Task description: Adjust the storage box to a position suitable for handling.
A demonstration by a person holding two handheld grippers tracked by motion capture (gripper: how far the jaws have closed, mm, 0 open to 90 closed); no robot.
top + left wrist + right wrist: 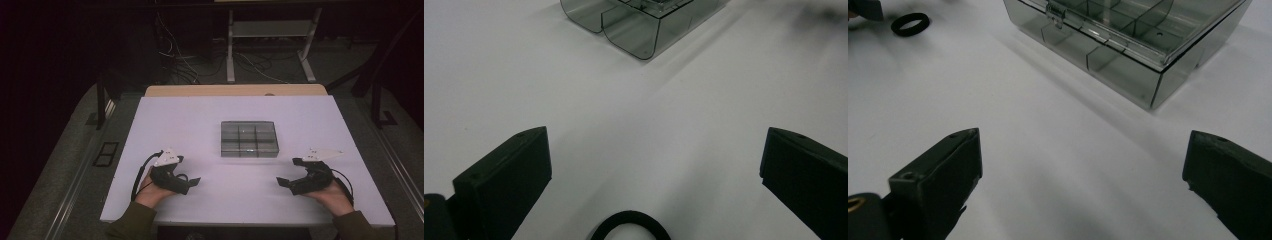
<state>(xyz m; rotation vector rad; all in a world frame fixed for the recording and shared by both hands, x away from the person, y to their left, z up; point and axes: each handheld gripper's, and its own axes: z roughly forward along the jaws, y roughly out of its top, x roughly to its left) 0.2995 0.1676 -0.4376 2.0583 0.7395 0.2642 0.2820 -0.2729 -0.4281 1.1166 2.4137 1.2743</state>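
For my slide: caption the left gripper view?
Open left gripper over a black ring, smoky compartment box ahead.

A dim lab: a white table (200, 130), loose floor cables (185, 65) and a metal bench frame (270, 35).

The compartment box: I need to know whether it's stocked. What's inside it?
Through the shut clear lid, the compartment box shows only bare dividers and no contents; the far cells are too glared to judge.
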